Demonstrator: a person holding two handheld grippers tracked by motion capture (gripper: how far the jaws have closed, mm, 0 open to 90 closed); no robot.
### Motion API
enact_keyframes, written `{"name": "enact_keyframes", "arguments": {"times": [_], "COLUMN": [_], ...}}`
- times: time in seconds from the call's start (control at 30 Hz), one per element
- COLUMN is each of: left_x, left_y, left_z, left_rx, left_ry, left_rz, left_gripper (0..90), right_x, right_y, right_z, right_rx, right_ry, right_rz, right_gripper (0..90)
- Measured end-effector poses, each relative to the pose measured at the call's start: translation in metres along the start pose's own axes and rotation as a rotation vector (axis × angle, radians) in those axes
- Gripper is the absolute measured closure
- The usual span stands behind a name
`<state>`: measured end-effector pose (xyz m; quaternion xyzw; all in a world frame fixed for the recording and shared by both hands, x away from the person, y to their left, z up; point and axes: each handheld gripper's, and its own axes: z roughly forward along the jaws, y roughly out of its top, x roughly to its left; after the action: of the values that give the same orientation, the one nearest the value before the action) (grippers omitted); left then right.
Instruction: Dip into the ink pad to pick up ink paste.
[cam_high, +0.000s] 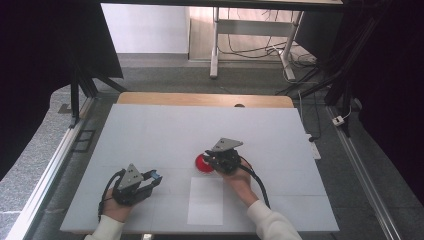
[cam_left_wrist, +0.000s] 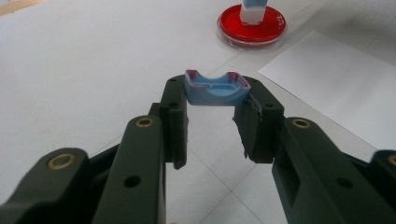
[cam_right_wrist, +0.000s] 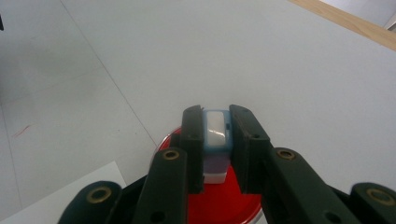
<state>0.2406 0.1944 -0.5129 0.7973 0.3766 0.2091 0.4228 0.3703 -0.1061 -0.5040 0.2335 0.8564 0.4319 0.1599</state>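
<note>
left gripper (cam_left_wrist: 215, 116) pinching blue cap (cam_left_wrist: 216, 88), right gripper (cam_right_wrist: 217, 149) clamping stamp (cam_right_wrist: 216, 140) (over red dish (cam_right_wrist: 215, 205))

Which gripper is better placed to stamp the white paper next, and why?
Right: the right gripper holds the stamp on the red ink pad, beside the paper; the left gripper holds the blue cap.

The high view looks forward and down from the person's side, taking in the whole white table (cam_high: 150, 130) from well off. The left gripper view sits low and close over the tabletop, facing the red dish (cam_left_wrist: 251, 26) at about one o'clock. The right gripper view looks down on that same dish (cam_right_wrist: 219, 205) at six o'clock, probably from very near.
</note>
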Motion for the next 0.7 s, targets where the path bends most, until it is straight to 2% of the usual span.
{"name": "enact_keyframes", "arguments": {"times": [0.4, 0.7], "left_x": [-0.0006, -0.0010], "left_y": [0.0004, 0.0007], "left_z": [-0.0005, -0.0004], "left_rx": [0.000, 0.000], "left_ry": [0.004, 0.008], "left_rz": [0.003, 0.004], "left_gripper": [64.7, 64.7], "right_x": [-0.0024, -0.0012], "right_y": [-0.0010, -0.0008], "right_z": [-0.0001, 0.0001], "right_rx": [0.009, 0.016], "right_ry": [0.013, 0.010], "right_rz": [0.027, 0.018], "right_gripper": [75.6, 75.7]}}
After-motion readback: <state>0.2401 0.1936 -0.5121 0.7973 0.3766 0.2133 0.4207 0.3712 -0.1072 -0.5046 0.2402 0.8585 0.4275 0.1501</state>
